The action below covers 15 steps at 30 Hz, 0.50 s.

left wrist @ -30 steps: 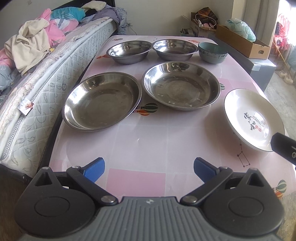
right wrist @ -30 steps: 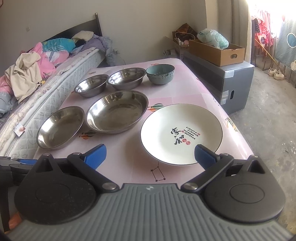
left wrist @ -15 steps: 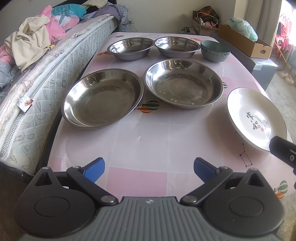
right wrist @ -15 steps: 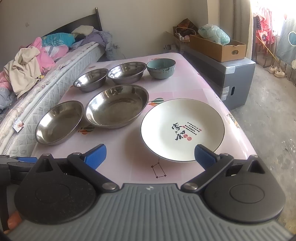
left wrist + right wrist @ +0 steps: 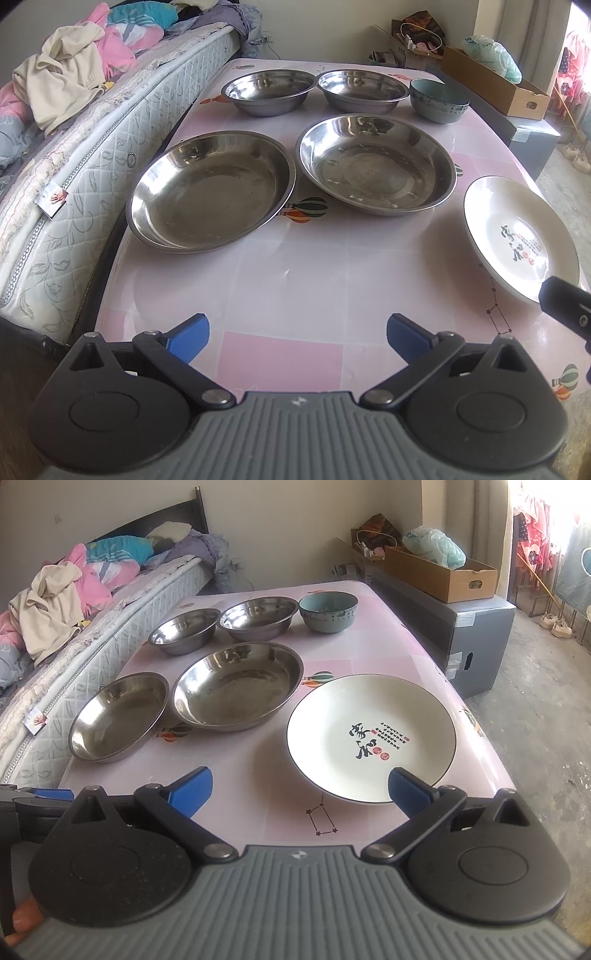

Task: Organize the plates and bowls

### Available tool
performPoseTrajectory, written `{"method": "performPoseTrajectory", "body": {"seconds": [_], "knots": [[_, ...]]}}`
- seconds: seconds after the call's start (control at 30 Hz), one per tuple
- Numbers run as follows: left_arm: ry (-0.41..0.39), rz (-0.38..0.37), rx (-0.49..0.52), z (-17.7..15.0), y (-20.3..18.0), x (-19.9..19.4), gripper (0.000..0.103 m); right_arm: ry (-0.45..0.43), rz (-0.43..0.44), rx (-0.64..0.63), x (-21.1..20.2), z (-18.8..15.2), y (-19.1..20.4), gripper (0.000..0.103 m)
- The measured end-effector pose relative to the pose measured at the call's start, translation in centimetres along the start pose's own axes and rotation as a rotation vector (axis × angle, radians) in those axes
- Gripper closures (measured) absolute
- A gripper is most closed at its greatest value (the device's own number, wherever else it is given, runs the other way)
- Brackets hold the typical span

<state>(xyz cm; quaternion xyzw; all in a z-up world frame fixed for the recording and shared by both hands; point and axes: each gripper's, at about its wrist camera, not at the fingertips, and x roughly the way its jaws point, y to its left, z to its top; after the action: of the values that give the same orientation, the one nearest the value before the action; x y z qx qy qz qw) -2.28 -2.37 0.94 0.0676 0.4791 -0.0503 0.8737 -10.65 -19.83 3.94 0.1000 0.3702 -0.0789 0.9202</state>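
Note:
On the pink table (image 5: pixel 295 273) lie two large steel plates, the left one (image 5: pixel 210 192) and the right one (image 5: pixel 376 162). Behind them stand two steel bowls (image 5: pixel 269 90) (image 5: pixel 364 90) and a teal bowl (image 5: pixel 437 100). A white plate with calligraphy (image 5: pixel 369 734) lies at the right front; it also shows in the left wrist view (image 5: pixel 521 236). My left gripper (image 5: pixel 297 334) is open and empty over the table's near edge. My right gripper (image 5: pixel 299 788) is open and empty, its right finger just in front of the white plate's near rim.
A bed with a mattress (image 5: pixel 74 155) and piled clothes (image 5: pixel 70 74) runs along the table's left side. A grey cabinet (image 5: pixel 469 635) with a cardboard box (image 5: pixel 439 574) stands to the right, beyond it bare concrete floor.
Both grippers have moved forward and lower toward the table. The dishes have not moved, and both grippers stay open.

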Motion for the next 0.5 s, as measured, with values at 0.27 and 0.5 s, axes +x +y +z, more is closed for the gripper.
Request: {"method": "performPoseTrajectory", "body": {"seconds": [0.27, 0.5], "knots": [[0.007, 0.0, -0.004, 0.04, 0.18, 0.21, 0.0, 0.012, 0.001, -0.002, 0.15, 0.03, 0.09, 0.001], [0.009, -0.001, -0.003, -0.04, 0.19, 0.31, 0.0, 0.017, 0.002, -0.002, 0.31, 0.07, 0.05, 0.001]]}}
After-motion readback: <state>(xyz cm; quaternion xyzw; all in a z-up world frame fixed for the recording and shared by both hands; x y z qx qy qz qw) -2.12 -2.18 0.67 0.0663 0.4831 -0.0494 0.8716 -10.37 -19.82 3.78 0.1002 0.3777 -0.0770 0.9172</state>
